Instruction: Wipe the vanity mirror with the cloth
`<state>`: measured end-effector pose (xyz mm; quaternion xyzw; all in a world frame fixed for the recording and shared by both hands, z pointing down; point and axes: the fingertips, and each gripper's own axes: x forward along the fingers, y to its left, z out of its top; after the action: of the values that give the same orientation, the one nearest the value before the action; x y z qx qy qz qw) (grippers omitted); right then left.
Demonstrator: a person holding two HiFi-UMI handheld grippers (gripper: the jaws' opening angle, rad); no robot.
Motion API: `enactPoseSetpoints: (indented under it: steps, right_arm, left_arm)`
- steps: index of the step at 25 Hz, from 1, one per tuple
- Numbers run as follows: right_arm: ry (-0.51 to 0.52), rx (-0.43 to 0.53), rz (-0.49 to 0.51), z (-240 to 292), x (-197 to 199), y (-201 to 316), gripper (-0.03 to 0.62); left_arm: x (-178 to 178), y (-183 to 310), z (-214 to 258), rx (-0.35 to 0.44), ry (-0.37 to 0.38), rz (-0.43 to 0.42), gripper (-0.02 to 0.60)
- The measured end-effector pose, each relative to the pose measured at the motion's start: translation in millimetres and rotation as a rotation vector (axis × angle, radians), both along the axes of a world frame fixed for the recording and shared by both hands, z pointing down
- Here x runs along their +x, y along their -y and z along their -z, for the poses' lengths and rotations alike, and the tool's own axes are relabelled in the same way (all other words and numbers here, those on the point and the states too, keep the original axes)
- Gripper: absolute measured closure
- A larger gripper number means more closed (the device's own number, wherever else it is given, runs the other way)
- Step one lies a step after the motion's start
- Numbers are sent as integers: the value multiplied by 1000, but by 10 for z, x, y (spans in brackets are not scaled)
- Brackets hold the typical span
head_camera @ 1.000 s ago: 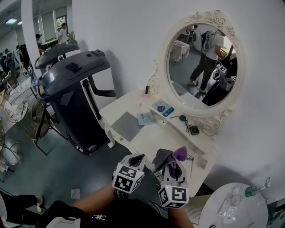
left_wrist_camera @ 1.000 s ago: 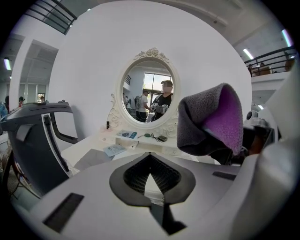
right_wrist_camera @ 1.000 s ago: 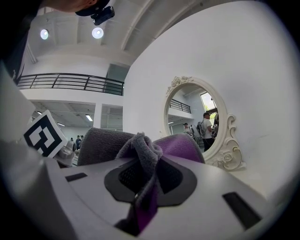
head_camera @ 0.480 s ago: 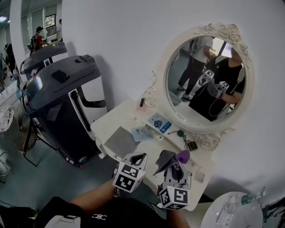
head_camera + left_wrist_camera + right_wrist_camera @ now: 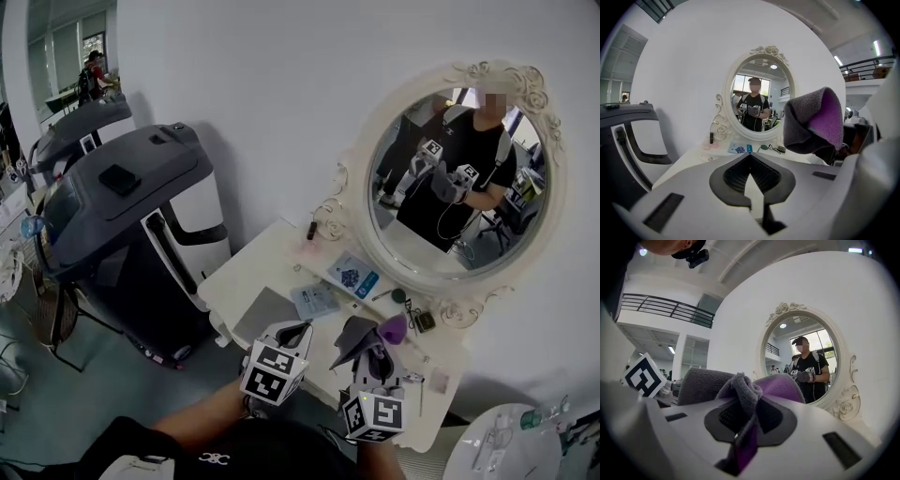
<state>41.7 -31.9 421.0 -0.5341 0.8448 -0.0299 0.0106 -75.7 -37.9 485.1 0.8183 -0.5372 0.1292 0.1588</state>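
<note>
The oval vanity mirror in its ornate white frame stands at the back of the white vanity table. It reflects a person holding both grippers. My right gripper is shut on a grey and purple cloth, held above the table's front edge and short of the glass. In the right gripper view the cloth bunches out of the jaws, with the mirror ahead on the right. My left gripper hovers beside it, shut and empty. Its own view shows the mirror straight ahead and the cloth at right.
A large grey and black machine stands left of the vanity. On the tabletop lie a grey pad, blue printed cards, a small dark bottle and keys. A round white table sits at the bottom right.
The view has swung toward the mirror, which now reflects the person with both grippers head-on. Both grippers keep their pose, the right still clamped on the cloth.
</note>
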Motion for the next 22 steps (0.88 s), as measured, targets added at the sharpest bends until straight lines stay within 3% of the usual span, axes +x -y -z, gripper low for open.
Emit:
enactPoseSetpoints:
  steps: [5,13,22]
  right_arm:
    - [-9,-37,-56,-126,18,34,543]
    - [-11,-64,-128,-225,363,221,543]
    - [25,-22,-106,-82,649,771,543]
  left_arm:
    - [-45,134,-113,-29,-14,-35,581]
    - [328,343,-200,-47,-2,-122,581]
    - [669,840,-91,-36,43,-124,583]
